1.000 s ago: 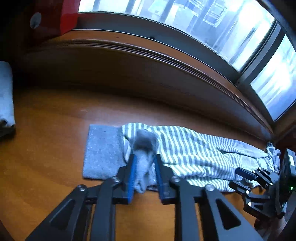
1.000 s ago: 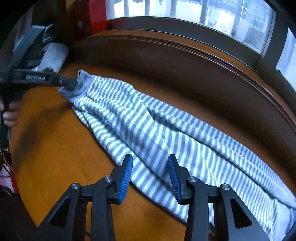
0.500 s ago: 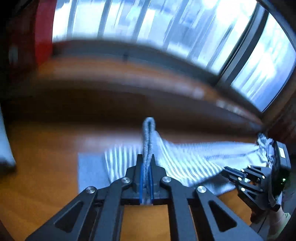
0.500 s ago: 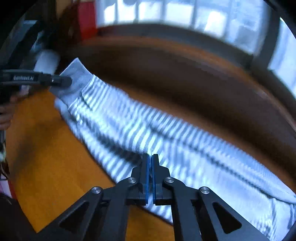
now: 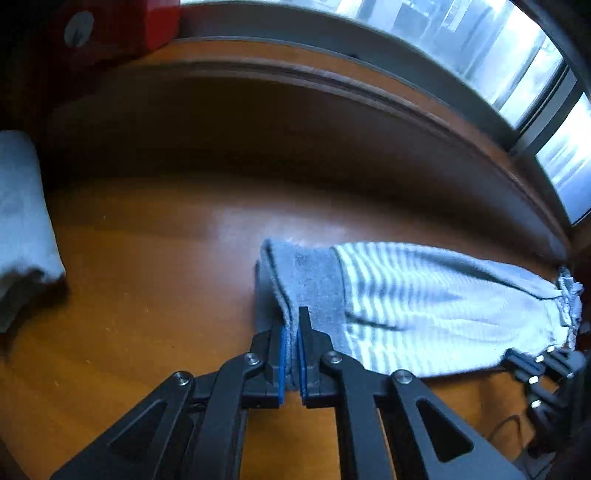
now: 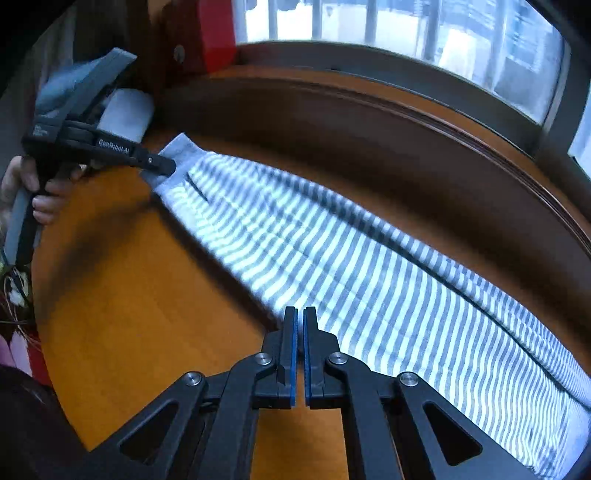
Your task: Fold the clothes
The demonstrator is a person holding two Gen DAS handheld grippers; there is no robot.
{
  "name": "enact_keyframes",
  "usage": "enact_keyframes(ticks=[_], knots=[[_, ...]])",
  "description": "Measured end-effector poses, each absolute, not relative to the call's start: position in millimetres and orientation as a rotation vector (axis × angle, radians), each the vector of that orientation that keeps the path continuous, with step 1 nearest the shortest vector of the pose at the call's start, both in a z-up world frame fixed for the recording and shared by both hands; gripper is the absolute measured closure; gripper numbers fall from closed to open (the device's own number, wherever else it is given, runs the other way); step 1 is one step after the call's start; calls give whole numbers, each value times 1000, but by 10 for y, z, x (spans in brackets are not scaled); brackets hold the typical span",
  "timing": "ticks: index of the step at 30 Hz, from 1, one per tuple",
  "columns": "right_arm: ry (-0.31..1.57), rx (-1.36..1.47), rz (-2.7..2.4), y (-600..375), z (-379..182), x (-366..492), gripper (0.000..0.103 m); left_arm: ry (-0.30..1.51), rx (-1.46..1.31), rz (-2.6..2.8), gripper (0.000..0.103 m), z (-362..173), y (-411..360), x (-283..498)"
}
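Observation:
A grey-and-white striped garment [image 6: 369, 280] lies stretched along the wooden table [image 6: 147, 295], with a plain grey band [image 5: 314, 280] at one end. My left gripper [image 5: 291, 328] is shut on that grey band, and its near corner sits a little off the table. The right wrist view shows the left gripper [image 6: 162, 164] at the far left end, held by a hand [image 6: 44, 206]. My right gripper [image 6: 300, 325] is shut on the garment's near long edge. In the left wrist view the right gripper [image 5: 532, 365] shows at the garment's far right end.
A folded pale cloth [image 5: 22, 229] lies at the table's left end. A raised dark wooden sill [image 5: 332, 110] runs along the back under the window. A red object [image 6: 216, 33] stands at the back left corner.
Both grippers were open a second ago and are now shut on the garment. The crumpled grey band has been pulled out and the garment drawn straighter between them.

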State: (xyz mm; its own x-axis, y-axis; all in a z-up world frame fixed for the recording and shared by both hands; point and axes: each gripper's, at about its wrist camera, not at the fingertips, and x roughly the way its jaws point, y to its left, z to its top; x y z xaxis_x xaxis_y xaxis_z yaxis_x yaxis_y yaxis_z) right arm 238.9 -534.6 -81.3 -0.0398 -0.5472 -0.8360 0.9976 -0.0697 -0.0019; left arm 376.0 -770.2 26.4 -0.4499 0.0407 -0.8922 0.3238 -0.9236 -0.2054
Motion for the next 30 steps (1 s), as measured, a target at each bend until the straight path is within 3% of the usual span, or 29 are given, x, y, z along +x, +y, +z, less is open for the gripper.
enact_keyframes(ticks=[3,4,5,7,13,18,22,26,30], knots=[[718,823,-1510,-5409,-773,2224,86,524,1531,-2494,94,239,-7715,3773],[706,830,-1516,-5430,-760,2169,81,513,1523,-2497,91,250,-7730,3828],[705,836,-1513,-5457,-771,2158,80,485,1509,-2495,82,267,-7740,3849],[714,847,-1500,-5519,-819,2178,80,435,1479,-2489,74,309,-7767,3892],[739,875,-1467,-5682,-957,2247,80,447,1341,-2528,74,577,-7854,4126],[684,887,-1507,-5584,-900,2217,79,412,1398,-2694,74,597,-7365,4026],[653,912,-1604,-5334,-807,1913,79,514,1471,-2697,74,342,-6736,3757],[614,1017,-1697,-5091,-896,1458,79,380,1526,-2730,73,105,-6411,3433],[567,1065,-1733,-5094,-1009,1102,78,157,1551,-2739,66,36,-6163,3437]])
